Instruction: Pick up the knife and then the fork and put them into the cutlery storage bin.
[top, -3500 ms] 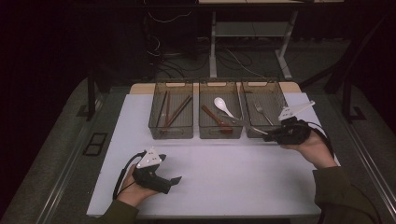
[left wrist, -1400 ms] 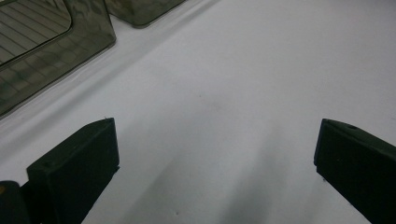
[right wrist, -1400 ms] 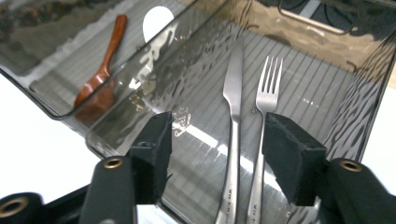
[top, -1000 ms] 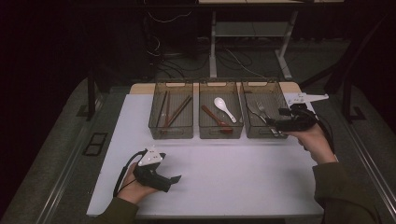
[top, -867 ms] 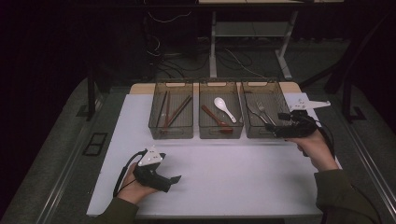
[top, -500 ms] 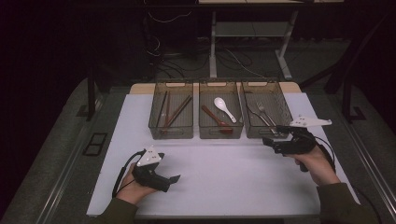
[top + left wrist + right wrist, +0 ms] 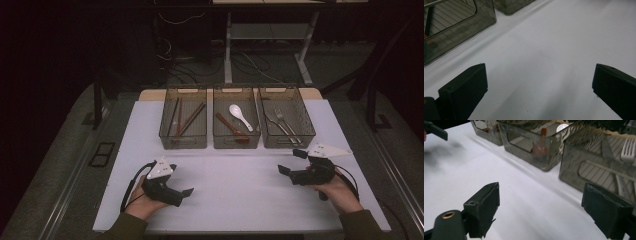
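My left gripper (image 7: pixel 186 195) rests low on the white table (image 7: pixel 235 180) at the near left, open, with bare table between its jaws (image 7: pixel 539 85). At the near right is my right gripper (image 7: pixel 290 161); its jaws have just been opening and stand wide apart with nothing between them (image 7: pixel 541 212). It points toward three smoky plastic bins. The left bin (image 7: pixel 183 141) holds chopsticks (image 7: pixel 187 119). The middle bin (image 7: pixel 236 141) holds a white spoon (image 7: pixel 240 116) and a reddish spoon (image 7: pixel 231 129). Forks (image 7: pixel 282 120) and a knife lie in the right bin (image 7: pixel 289 141), close ahead (image 7: pixel 599 170).
A wide strip of white table lies between the bins and the two hands. A cable (image 7: pixel 131 185) loops from the left gripper. Beyond the table's far edge are a dark floor, desk legs (image 7: pixel 227 55) and loose cables.
The right hand has drawn back from the right bin toward the near edge and sunk lower, its jaws wider apart. The left hand and gripper have stayed put.
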